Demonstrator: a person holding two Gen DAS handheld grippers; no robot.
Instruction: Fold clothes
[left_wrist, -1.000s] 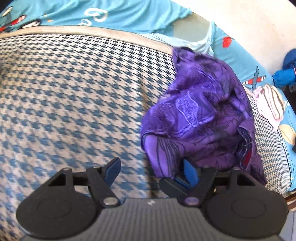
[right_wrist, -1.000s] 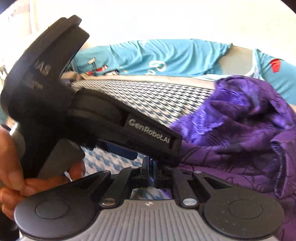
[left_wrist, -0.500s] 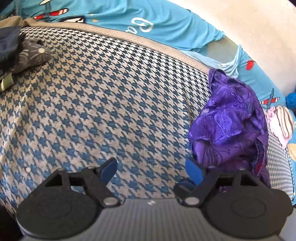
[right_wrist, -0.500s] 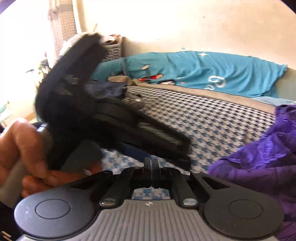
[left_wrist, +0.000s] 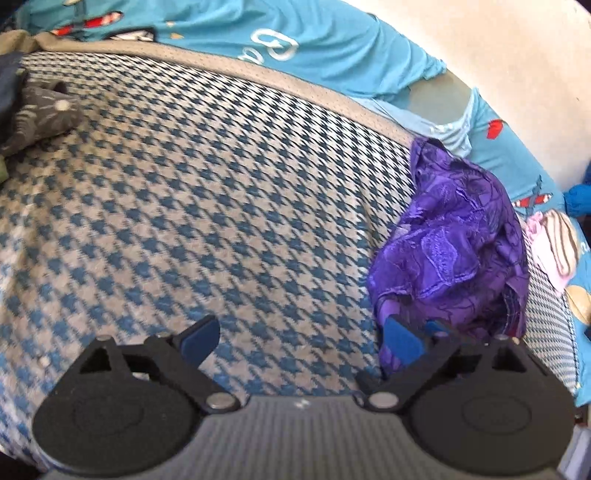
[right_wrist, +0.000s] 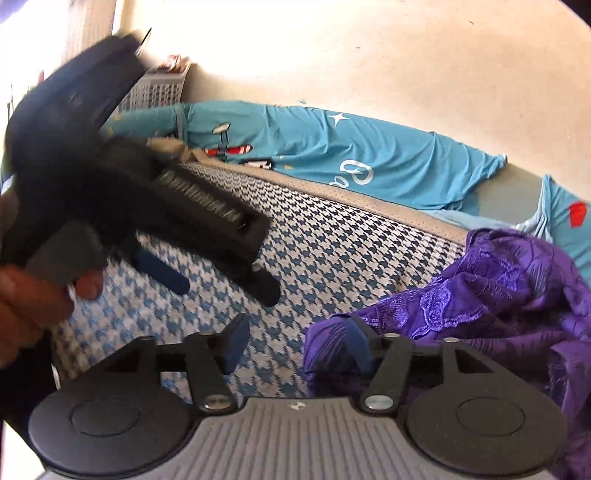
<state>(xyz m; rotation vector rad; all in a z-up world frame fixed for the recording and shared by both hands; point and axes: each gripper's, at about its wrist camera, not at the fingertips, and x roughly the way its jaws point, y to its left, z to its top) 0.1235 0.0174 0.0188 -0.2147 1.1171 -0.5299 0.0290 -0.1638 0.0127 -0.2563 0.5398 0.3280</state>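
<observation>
Now both grippers hover over the houndstooth bed (left_wrist: 229, 206) with fingers opening and nothing clamped. On the left gripper (left_wrist: 301, 339) they stand wide — only checked cover lies between them. The right gripper (right_wrist: 295, 343) is about half open, its right finger (right_wrist: 356, 341) against the purple garment (left_wrist: 454, 251), which lies crumpled near the bed's right edge, by the teal sheet (left_wrist: 332, 40) along its far edge.

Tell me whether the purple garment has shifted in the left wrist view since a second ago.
Yes. The purple garment now sits further right against the houndstooth cover, leaving more bare pattern visible.
</observation>
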